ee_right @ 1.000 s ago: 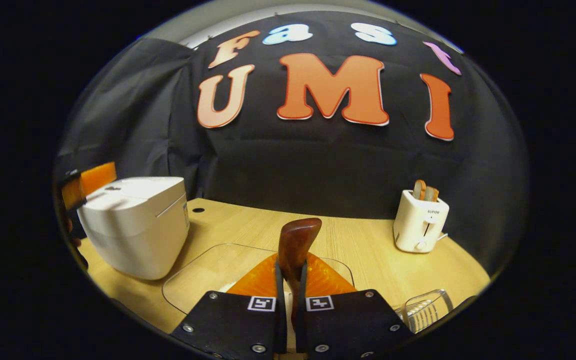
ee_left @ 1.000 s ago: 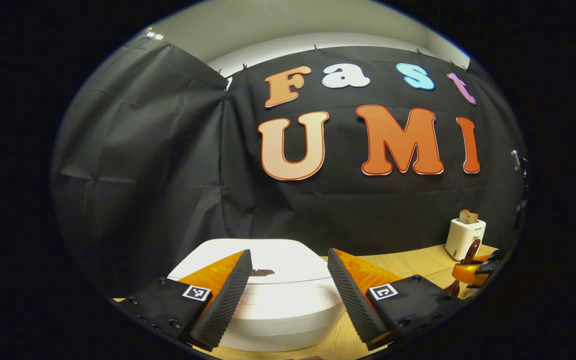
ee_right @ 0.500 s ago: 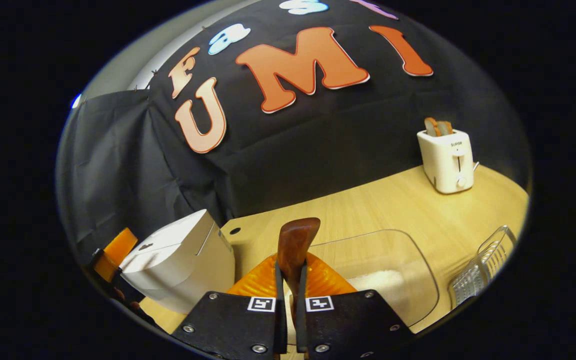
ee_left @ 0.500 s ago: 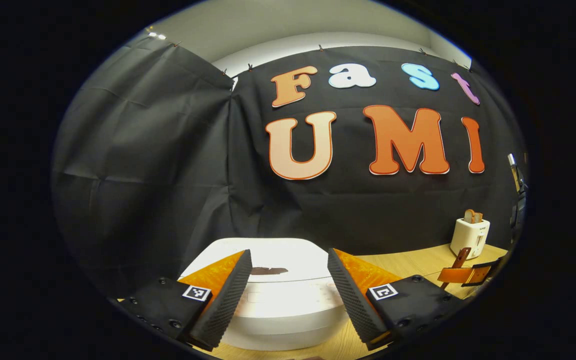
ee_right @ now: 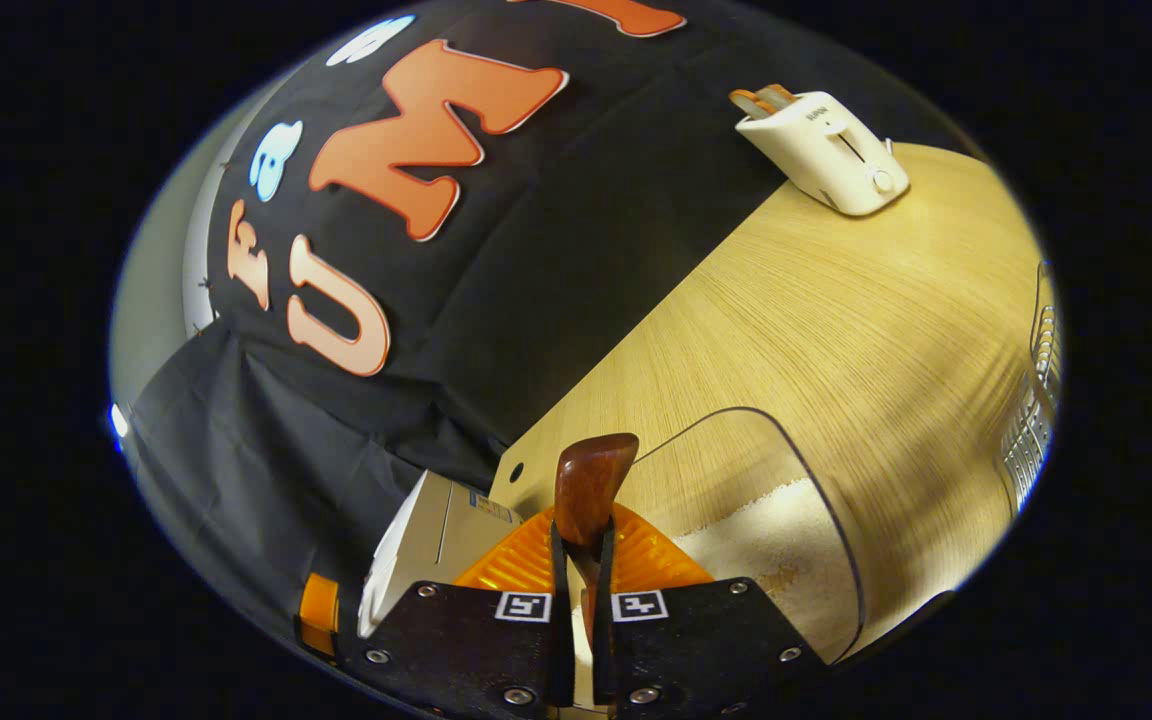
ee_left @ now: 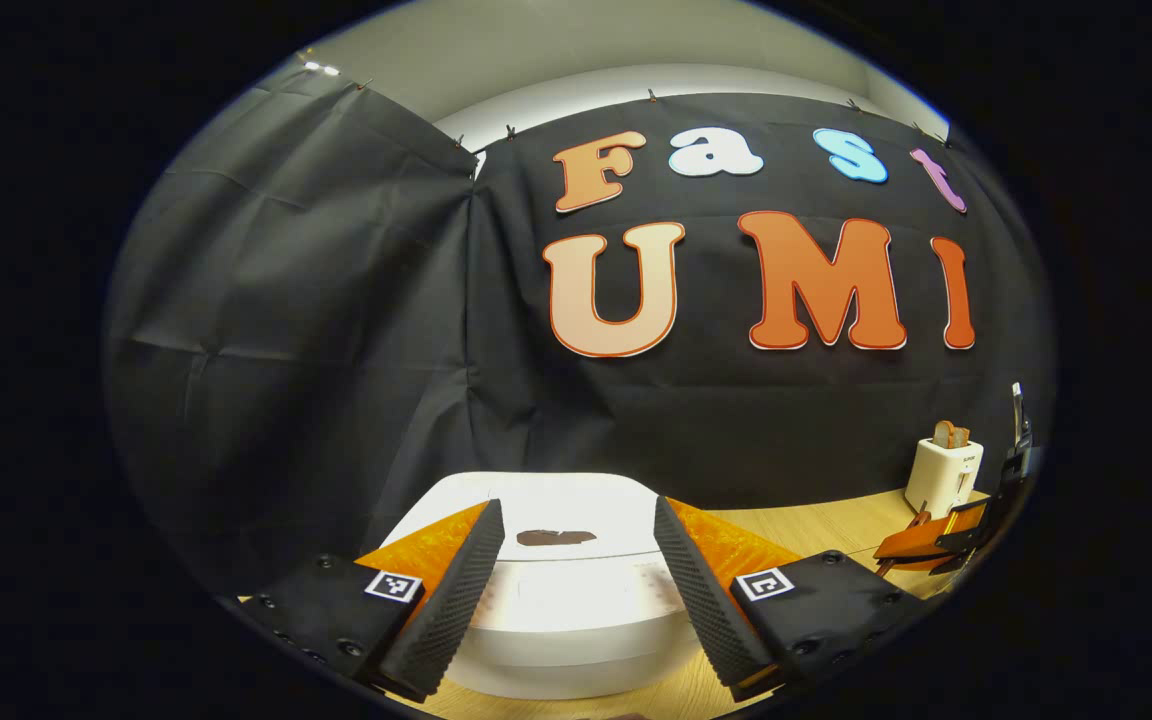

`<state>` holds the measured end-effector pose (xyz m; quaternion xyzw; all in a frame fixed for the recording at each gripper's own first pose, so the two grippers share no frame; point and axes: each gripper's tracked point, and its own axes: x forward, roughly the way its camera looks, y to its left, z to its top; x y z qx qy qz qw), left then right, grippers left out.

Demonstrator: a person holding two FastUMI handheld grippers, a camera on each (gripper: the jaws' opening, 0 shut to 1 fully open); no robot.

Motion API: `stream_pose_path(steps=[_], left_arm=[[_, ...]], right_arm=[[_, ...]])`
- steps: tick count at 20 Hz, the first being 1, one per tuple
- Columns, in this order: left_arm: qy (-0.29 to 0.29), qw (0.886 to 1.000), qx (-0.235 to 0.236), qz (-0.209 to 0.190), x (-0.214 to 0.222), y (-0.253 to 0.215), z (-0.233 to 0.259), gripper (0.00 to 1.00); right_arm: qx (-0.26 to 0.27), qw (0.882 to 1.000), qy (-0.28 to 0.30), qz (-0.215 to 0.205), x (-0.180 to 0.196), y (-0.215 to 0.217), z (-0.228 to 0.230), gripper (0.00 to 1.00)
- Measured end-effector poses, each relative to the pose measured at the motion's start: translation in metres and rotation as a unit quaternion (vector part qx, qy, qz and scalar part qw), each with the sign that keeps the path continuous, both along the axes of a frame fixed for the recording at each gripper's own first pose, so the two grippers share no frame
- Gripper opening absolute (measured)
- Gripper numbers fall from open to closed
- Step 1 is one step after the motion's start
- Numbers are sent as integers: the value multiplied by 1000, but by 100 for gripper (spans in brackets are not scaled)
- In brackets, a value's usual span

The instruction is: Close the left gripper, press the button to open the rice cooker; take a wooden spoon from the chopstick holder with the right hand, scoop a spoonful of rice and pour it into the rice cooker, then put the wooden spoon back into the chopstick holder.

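Observation:
The white rice cooker [ee_left: 556, 600] sits with its lid down right in front of my left gripper [ee_left: 576, 570], whose fingers stand wide apart over its top; a dark button [ee_left: 556, 537] shows on the lid between them. In the right gripper view, my right gripper [ee_right: 576, 560] is shut on the brown wooden spoon [ee_right: 591, 485], whose end sticks up past the fingertips. This view is rolled hard to the side. Below the spoon lies a clear container [ee_right: 816, 500] with white rice [ee_right: 771, 525] in it. The rice cooker [ee_right: 426, 540] shows at the lower left.
A white toaster [ee_right: 826, 150] with bread slices stands at the far end of the wooden table [ee_right: 836, 300]. A wire rack [ee_right: 1031, 430] sits at the right edge. In the left gripper view the toaster [ee_left: 941, 475] and the other gripper [ee_left: 936, 540] are at far right.
My right gripper has rolled strongly sideways with the spoon over the rice container. The left gripper has drifted slightly, its fingers still apart over the cooker lid.

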<state>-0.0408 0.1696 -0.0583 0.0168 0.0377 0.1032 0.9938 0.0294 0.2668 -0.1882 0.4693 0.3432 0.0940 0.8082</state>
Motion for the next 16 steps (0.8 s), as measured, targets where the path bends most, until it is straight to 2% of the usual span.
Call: stream_pose_path(steps=[7,11,13,15,16], left_arm=[[0,1000,-1,6,-1,3,-1,96],[0,1000,0,7,5,5,-1,98],[2,1000,-6,-4,14,5,-2,98],[0,1000,-14,-21,21,1,8,64],[1,1000,-10,-14,27,8,9,47]], right_arm=[[91,995,5,-50,9,-26,22,7],[100,992,10,-71,11,-45,20,7],[94,993,11,-75,10,-52,16,7],[98,992,12,-81,11,-58,13,7],[102,991,13,-82,11,-60,14,7]])
